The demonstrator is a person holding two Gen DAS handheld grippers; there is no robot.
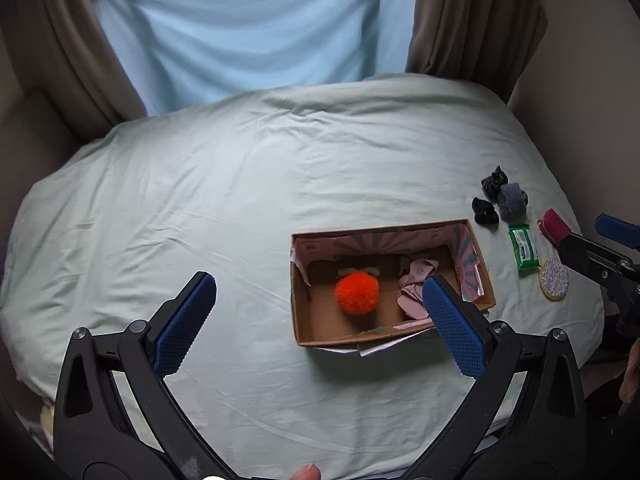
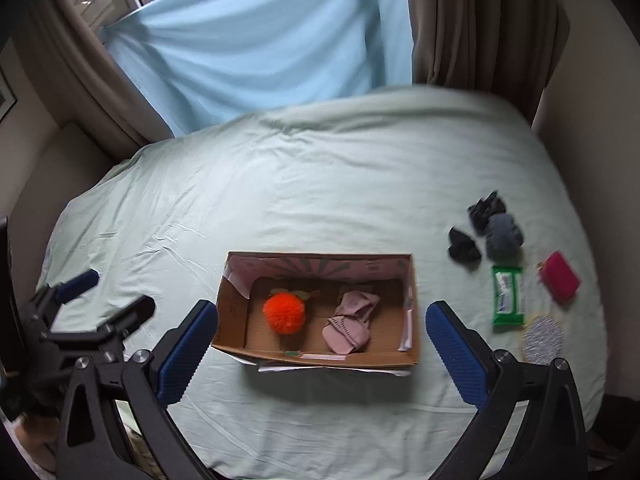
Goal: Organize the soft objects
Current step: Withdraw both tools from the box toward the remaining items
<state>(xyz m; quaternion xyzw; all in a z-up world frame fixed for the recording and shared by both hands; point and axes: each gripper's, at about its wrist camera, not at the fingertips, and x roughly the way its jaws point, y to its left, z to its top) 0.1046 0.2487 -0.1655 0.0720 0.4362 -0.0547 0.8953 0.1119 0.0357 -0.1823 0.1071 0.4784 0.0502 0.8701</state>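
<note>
- A cardboard box (image 2: 320,354) sits on the pale green bed sheet (image 2: 320,184), open at the top, its long axis running left to right across the right wrist view; every place below is given from this box.
- Inside the box, in its left half, lies an orange pom-pom (image 2: 284,313) with a small leafy tuft at its far side, pointing toward the box's back wall.
- In the right half lies a crumpled pink cloth (image 2: 352,326), its length running from the back wall toward the near wall, slightly slanted.
- Right of the box, on the sheet, a green wipes packet (image 2: 508,295) lies with its long axis running away from the camera, roughly across the box's long axis.
- Beyond the packet, farther from the box's right end, are two black scrunchies (image 2: 462,249) and a grey fuzzy one (image 2: 502,236), bunched close together.
- Right of the packet is a magenta pouch (image 2: 560,282); nearer the camera, a round glittery disc (image 2: 542,338).
- The left gripper (image 1: 320,308) is spread wide and empty, hanging over the sheet at the box's left near corner, one blue pad overlapping the box's right half in its own view.
- The right gripper (image 2: 322,340) is likewise spread wide and holds nothing, its pads straddling the box's near side.
</note>
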